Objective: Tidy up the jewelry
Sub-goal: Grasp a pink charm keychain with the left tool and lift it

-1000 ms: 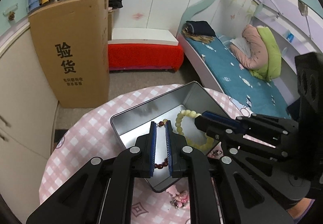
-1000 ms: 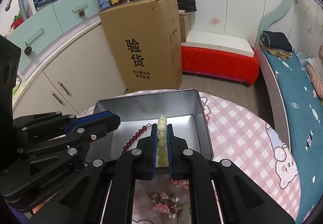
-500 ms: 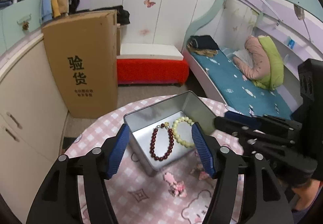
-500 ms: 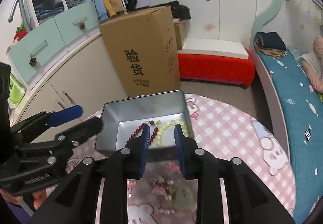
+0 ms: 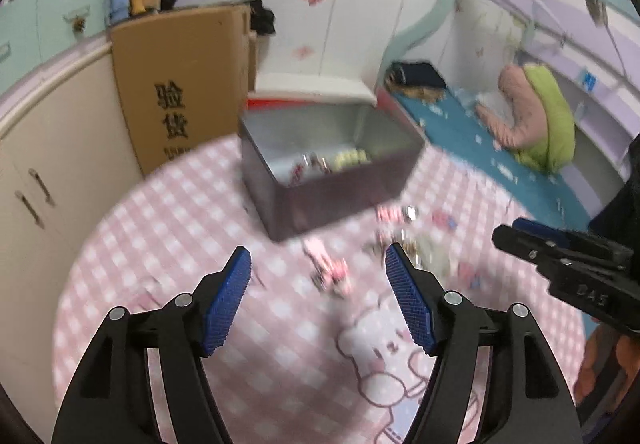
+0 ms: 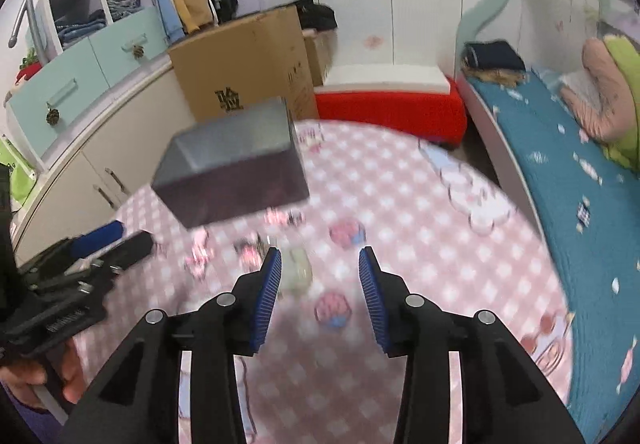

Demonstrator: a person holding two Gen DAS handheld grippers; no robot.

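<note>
A grey metal tin [image 5: 332, 164] stands on the round pink checked table [image 5: 160, 228]. Inside it lie a dark red bead bracelet [image 5: 298, 172] and a pale yellow bead bracelet [image 5: 352, 157]. Pink hair clips and small trinkets [image 5: 332, 272] lie loose on the table in front of the tin. My left gripper [image 5: 318, 264] is open and empty, low over the table just before the clips. My right gripper [image 6: 320, 260] is open and empty, over a pale trinket [image 6: 298, 270]. The tin also shows in the right wrist view [image 6: 232, 160]. Both views are blurred.
A tall cardboard box [image 5: 180, 84] stands behind the table by cream cupboards [image 5: 36, 180]. A bed with a teal cover [image 5: 480, 148] runs along the right. A red bench [image 6: 392, 108] stands at the back.
Both grippers let go of their bracelets in the tin, opened wide and pulled back and down to the loose trinkets in front of the tin.
</note>
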